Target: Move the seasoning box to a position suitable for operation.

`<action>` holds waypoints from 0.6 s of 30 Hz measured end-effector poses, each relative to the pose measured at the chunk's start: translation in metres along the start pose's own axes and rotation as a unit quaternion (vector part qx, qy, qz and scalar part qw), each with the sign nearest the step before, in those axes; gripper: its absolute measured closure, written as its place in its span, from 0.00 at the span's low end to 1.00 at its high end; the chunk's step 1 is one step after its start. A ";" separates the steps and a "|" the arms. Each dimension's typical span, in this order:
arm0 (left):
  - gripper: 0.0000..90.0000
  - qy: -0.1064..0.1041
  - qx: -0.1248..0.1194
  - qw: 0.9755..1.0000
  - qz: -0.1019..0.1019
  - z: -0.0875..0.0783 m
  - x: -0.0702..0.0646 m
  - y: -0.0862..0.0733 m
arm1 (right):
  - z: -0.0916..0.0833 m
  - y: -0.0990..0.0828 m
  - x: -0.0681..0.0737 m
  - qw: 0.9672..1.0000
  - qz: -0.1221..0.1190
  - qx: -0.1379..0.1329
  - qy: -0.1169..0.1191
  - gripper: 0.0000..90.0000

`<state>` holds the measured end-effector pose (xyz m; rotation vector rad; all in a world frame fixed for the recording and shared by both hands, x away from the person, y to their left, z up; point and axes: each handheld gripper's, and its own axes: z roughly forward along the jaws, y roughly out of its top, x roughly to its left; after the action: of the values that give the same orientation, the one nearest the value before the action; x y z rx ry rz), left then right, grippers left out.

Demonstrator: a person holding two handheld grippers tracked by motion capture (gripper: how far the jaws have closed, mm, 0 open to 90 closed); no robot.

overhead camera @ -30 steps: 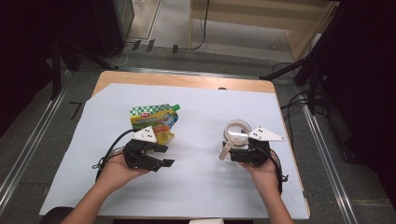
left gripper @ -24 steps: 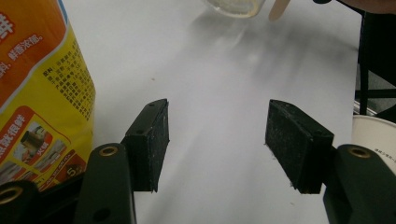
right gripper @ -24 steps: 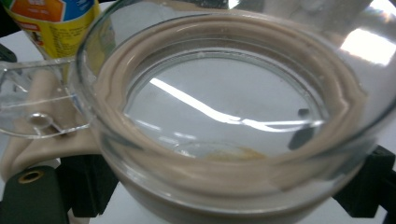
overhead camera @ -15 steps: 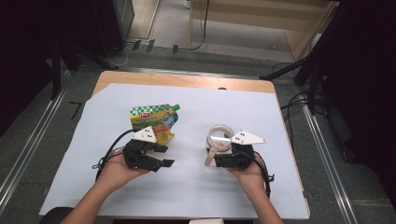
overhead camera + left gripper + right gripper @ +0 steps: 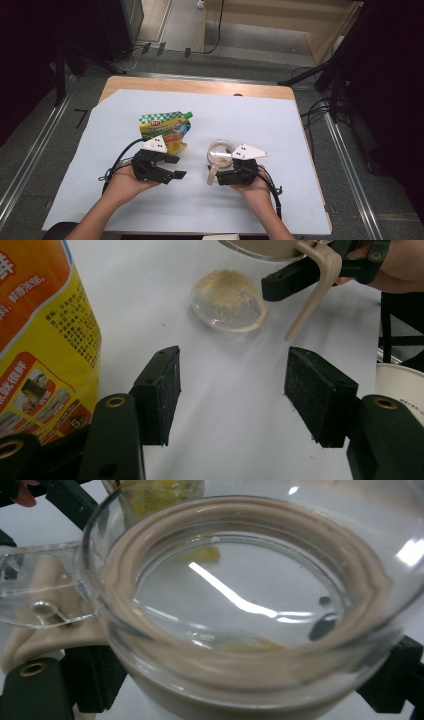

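The right gripper (image 5: 216,172) is pinching a clear, beige-rimmed measuring cup (image 5: 220,151) just above the white-covered tabletop (image 5: 300,150), handle hanging toward the left gripper (image 5: 176,167). The left gripper's jaws are standing spread with nothing between them (bare tabletop beneath), while a yellow-green snack pouch (image 5: 165,128) is lying just behind it and a paper cup's rim (image 5: 400,385) is sitting beside it.

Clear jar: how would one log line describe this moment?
right gripper: shut on clear jar | left gripper: open, empty | pouch: on table

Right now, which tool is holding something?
The right tool grips the clear jar with a beige lid. The left tool has open, empty jaws.
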<state>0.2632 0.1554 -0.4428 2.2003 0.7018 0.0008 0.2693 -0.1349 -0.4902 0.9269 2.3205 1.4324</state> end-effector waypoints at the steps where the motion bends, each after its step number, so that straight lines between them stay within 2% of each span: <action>1: 0.45 -0.001 -0.001 1.000 0.000 0.000 0.000 0.000 | 0.001 0.000 0.002 1.000 0.000 0.002 0.001 0.13; 7: 0.45 0.001 0.002 1.000 0.001 0.000 -0.001 0.000 | 0.008 -0.005 0.006 1.000 -0.009 0.014 0.004 0.13; 8: 0.45 0.000 0.000 1.000 0.000 0.000 0.000 0.000 | 0.009 -0.007 0.009 1.000 -0.020 0.012 -0.001 0.13; 12: 0.45 -0.001 0.000 1.000 0.000 0.000 0.000 0.000 | 0.009 -0.009 0.010 1.000 -0.017 0.008 -0.003 0.13; 14: 0.45 -0.002 0.000 1.000 0.000 0.001 -0.001 0.000 | 0.009 -0.011 0.011 1.000 -0.029 0.008 -0.004 0.13; 18: 0.45 -0.002 0.002 1.000 0.001 0.002 -0.002 0.000 | 0.008 -0.011 0.010 1.000 -0.023 0.012 0.000 0.13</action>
<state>0.2625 0.1528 -0.4438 2.2033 0.6975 -0.0047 0.2616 -0.1258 -0.5023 0.8749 2.3475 1.3892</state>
